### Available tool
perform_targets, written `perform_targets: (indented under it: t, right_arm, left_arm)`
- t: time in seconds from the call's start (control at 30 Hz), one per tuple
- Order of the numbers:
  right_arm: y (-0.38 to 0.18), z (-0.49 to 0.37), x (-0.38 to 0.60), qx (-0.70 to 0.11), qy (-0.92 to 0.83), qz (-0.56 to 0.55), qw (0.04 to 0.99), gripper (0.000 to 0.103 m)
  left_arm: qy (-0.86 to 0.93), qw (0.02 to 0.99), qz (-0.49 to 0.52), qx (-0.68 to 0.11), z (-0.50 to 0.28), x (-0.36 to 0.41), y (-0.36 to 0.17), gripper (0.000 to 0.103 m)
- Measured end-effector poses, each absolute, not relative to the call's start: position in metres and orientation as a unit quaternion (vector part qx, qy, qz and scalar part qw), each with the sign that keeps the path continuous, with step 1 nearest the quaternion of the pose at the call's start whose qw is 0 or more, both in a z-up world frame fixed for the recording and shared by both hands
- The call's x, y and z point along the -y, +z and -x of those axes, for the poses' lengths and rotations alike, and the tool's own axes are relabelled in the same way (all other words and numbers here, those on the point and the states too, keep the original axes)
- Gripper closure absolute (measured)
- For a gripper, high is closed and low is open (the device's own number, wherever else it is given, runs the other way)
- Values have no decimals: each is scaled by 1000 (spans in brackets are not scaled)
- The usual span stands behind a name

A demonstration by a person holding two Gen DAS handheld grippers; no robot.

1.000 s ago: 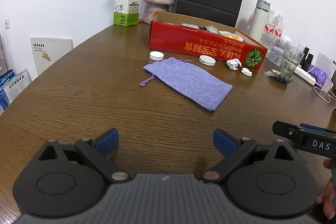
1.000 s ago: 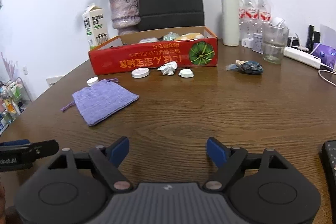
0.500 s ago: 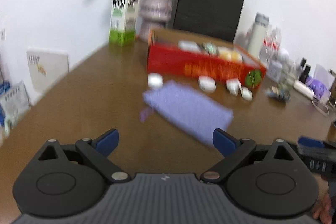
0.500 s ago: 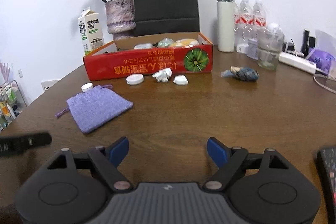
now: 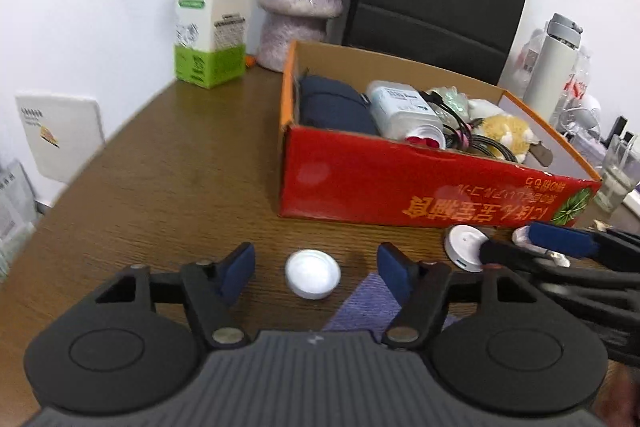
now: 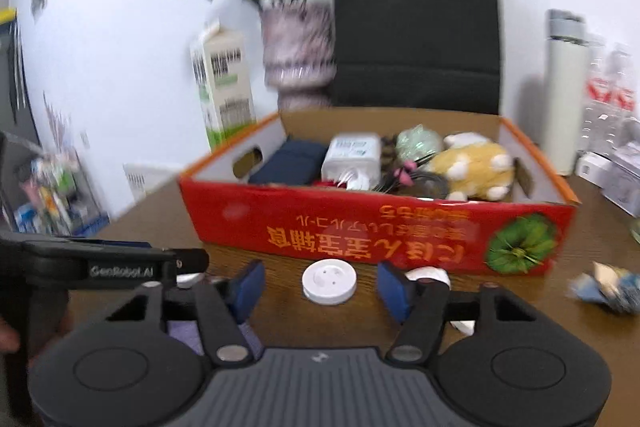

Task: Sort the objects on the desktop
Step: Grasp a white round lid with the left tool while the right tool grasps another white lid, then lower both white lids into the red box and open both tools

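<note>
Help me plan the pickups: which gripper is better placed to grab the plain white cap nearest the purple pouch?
Left. The white cap lies centred between the open left gripper fingers. The right gripper is lined up on the socket-like white disc instead.

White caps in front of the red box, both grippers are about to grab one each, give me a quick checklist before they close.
1. Left gripper open: ok.
2. Plain white cap centred between the left gripper's pads: ok.
3. Right gripper open: ok.
4. White disc with two holes centred between the right gripper's pads: ok.
5. Purple pouch out of the left gripper's way: not ok, its corner lies under the right-hand pad.
6. Pads low enough to grip the caps: cannot tell.
7. Room in the red box: cannot tell.
</note>
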State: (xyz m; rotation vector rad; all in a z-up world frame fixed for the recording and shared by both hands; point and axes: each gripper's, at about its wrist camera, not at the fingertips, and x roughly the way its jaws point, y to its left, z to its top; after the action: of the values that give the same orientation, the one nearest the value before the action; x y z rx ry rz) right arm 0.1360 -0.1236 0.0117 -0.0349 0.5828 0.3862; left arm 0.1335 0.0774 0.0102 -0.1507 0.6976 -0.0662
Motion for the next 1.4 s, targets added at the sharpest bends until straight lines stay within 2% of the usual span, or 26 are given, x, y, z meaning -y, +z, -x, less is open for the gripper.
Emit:
perform_targets:
  t: [0.1,0.13,0.17,0.2,0.23,0.27,0.43,0.57,0.73,0.9,1.17,1.4]
  right_arm:
    - [-2,-156,112,-319,178,37,930,49]
    - [-6,-159,111,-328,176,35,928,53]
    - [-10,-160,111,-330,175,32,927,55]
    - [-11,-159,110,-324,173,36,929,56]
    - [-12,-159,110,-323,173,37,930,65]
    - [-12,-158,110,-323,174,38,929,65]
    - [1,-143,118,-305,176,22,936,65]
    - [42,-124,138,-244,164,-2,956,65]
    - [95,-143,179,-219,134,-49,965,65]
    - [121,-207,222,-282,127,-73,948,65]
    - [81,-283,215,-407,128,-19,904,65]
    - [49,-296,203,-444,109,13,889,65]
  left_arm:
    - [-29,941,60,-333,-130,-75,6,50]
    - [-29,942,53,-330,-129,-74,6,64]
    - [-28,942,51,-329,-128,-74,6,73]
    - [-29,943,57,-327,-127,-76,5,73]
    - [-31,942,65,-327,-129,-77,5,74]
    - [-32,942,72,-327,-129,-79,5,74]
    - [-31,949,106,-294,-115,-87,28,74]
    - [-58,957,138,-249,-107,-91,71,74]
    - [-64,956,117,-260,-143,-78,114,74]
    - [-91,928,129,-337,-212,-60,125,74]
    - [-62,897,71,-431,-270,-27,82,74]
    - [-53,902,69,-422,-284,-27,74,73]
